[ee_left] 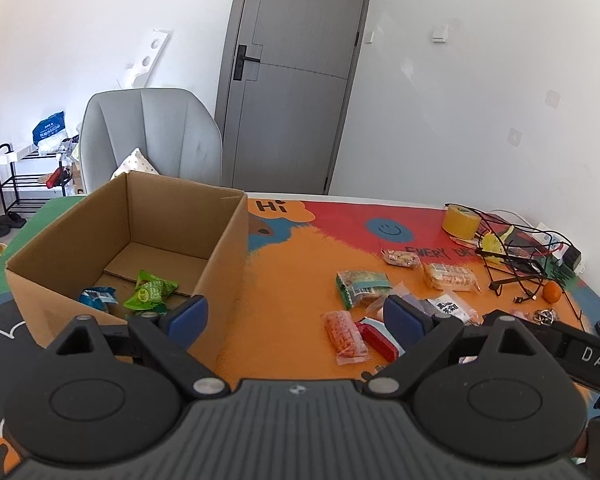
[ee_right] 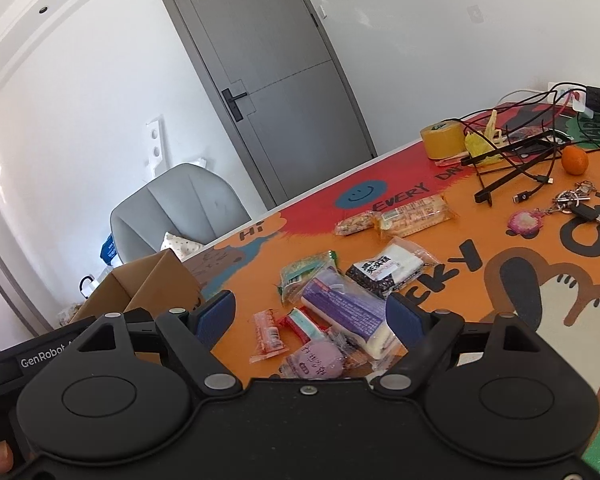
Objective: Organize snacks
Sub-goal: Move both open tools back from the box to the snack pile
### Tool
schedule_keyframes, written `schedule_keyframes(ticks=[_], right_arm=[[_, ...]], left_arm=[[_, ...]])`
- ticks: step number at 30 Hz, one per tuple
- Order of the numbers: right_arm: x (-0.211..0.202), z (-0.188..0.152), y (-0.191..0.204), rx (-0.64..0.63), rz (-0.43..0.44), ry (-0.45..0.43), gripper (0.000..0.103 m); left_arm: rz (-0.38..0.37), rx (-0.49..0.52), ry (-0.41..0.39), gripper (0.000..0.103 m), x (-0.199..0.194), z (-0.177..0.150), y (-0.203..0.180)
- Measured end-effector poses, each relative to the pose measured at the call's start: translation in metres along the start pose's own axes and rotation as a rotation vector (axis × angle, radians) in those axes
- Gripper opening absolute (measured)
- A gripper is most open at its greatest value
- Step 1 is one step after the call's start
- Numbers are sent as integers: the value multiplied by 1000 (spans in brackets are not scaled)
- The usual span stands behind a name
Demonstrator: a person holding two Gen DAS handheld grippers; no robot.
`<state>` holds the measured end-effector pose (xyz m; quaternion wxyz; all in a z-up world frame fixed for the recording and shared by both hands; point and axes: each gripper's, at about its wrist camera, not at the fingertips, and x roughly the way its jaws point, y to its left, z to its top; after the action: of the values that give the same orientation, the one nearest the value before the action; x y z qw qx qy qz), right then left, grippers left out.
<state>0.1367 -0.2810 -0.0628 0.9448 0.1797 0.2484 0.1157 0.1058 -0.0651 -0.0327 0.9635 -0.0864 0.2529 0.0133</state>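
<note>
An open cardboard box (ee_left: 228,248) stands on the left of the colourful mat and holds a green packet (ee_left: 150,290) and a blue packet (ee_left: 98,298). Several snack packets lie loose on the orange part of the mat, among them a green one (ee_left: 360,286), an orange one (ee_left: 344,336) and a purple one (ee_right: 342,310). My left gripper (ee_left: 296,320) is open and empty, just right of the box's near corner. My right gripper (ee_right: 312,320) is open and empty, low over the purple packet and a pink round snack (ee_right: 318,362). The box also shows in the right wrist view (ee_right: 152,284).
A yellow tape roll (ee_left: 460,222), a black wire stand with cables (ee_left: 516,256), an orange fruit (ee_left: 551,292) and keys (ee_right: 576,204) lie at the mat's far right. A grey chair (ee_left: 148,136) stands behind the table, near a grey door.
</note>
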Motion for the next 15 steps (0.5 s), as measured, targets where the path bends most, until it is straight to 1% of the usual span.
schedule_keyframes(ticks=[9,12,15], right_arm=[[4,-6,-41,57,-41,10,83],[9,-9,-52,75,-53,23,80],[13,-12,-57,81,-51,34,74]], left_arm=[[-29,50,37,93,23,-15,-34],[-38,54,51,91,30,-20,-42],[-52,59,57,90,38,-24,-48]])
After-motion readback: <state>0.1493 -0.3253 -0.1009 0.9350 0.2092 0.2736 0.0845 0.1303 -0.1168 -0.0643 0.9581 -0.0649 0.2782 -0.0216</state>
